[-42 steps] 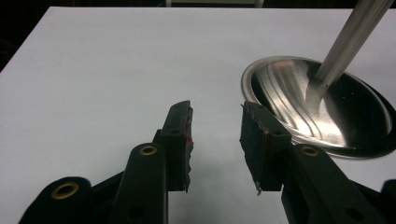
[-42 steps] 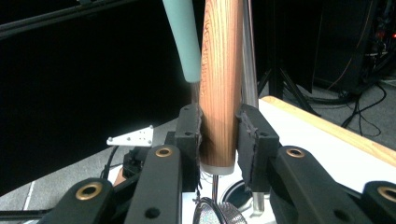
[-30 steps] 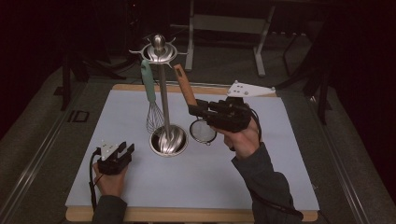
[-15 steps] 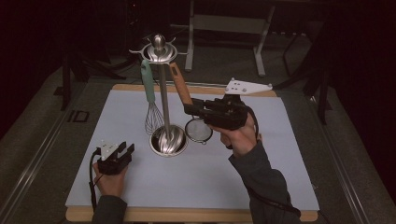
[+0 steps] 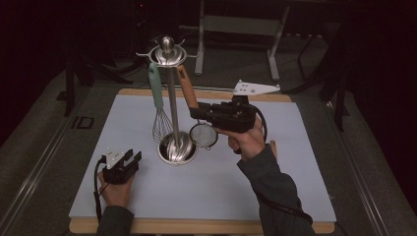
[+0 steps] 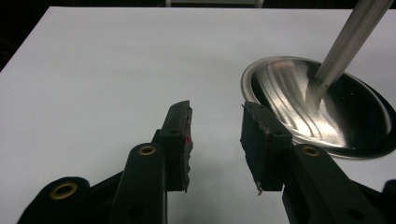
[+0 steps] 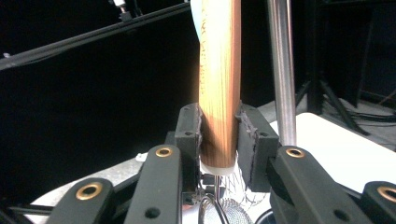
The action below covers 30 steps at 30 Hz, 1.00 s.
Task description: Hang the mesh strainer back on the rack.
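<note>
Item: small strainer (image 5: 203, 134), round wire-mesh bowl on a wooden handle (image 5: 187, 92). It hangs tilted beside the pole of the utensil stand (image 5: 171, 105), handle rising up and left toward the stand's hooked top, mesh bowl low and just right of the stand's base dish (image 5: 177, 152). Whether the handle's upper end is hooked on the top ring cannot be made out from the high view.

Item: right gripper (image 5: 196, 112), held level in the person's right hand (image 5: 247, 141), pointing left at the stand. Its two black jaws pinch the lower end of the wooden handle (image 7: 219, 88), one pad on either side, just above the pale collar where wire meets wood. In the right gripper view the stand's steel pole (image 7: 281, 70) runs upright just right of the handle, and a patch of mesh (image 7: 233, 211) shows below the jaws.

Item: whisk (image 5: 158, 108), teal handle, hanging from the stand's left side, wire loops down near the base dish.

Item: left gripper (image 5: 129, 160), resting low on the white mat (image 5: 123, 123) at the front left, in the person's left hand (image 5: 116, 189). Jaws spread, nothing between them; in the left gripper view bare mat lies in the gap (image 6: 215, 140) and the polished base dish (image 6: 317, 109) sits just ahead to the right.

Item: wooden board (image 5: 147, 226) under the mat, its edge visible at front and back.
</note>
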Available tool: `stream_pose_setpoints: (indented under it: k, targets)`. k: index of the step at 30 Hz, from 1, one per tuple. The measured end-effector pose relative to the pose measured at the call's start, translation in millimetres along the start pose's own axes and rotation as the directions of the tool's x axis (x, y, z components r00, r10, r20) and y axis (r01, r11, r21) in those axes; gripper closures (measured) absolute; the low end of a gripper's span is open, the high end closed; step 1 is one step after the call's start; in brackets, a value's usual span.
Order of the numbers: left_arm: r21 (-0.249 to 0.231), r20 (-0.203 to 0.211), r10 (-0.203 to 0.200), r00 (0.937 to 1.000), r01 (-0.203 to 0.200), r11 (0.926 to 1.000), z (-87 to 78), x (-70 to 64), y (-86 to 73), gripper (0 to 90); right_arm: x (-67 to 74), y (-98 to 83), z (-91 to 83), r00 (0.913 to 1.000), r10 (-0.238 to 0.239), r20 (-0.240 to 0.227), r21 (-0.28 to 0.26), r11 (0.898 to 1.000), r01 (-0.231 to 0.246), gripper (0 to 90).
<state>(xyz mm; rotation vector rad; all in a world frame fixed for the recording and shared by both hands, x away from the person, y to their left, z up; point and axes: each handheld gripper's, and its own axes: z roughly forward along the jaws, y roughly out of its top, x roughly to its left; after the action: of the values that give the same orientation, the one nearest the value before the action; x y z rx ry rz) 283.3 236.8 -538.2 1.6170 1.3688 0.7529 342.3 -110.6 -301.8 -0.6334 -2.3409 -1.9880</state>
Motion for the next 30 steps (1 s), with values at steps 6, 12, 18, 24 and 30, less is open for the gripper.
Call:
stream_pose_setpoints:
  k: [6, 12, 18, 24, 30]
  targets:
    - [0.000, 0.001, 0.000, 1.0000, 0.000, 1.0000, 0.0, -0.1, 0.0, 62.9, -8.2, -1.4, 5.0, 0.9986, 0.018, -0.049, -0.006, 1.000, -0.019, 71.8]
    - [-0.002, 0.000, 0.000, 1.0000, 0.000, 1.0000, 0.1, -0.2, -0.1, 62.8, -11.3, -1.9, 10.4, 0.9956, 0.033, -0.087, -0.001, 0.999, -0.033, 72.3]
    - [-0.003, 0.000, -0.001, 1.0000, 0.001, 1.0000, 0.2, -0.3, -0.1, 62.8, -14.3, -2.1, 14.2, 0.9909, 0.054, -0.123, 0.001, 0.999, -0.054, 72.5]
    - [-0.002, 0.001, 0.001, 1.0000, -0.001, 1.0000, 0.1, -0.2, -0.1, 62.8, -14.6, -1.7, 18.7, 0.9882, 0.062, -0.140, 0.015, 0.998, -0.060, 72.7]
    - [-0.002, 0.001, -0.001, 1.0000, 0.001, 1.0000, 0.1, -0.2, 0.0, 62.8, -13.6, -1.0, 21.5, 0.9875, 0.058, -0.147, 0.024, 0.998, -0.055, 72.7]
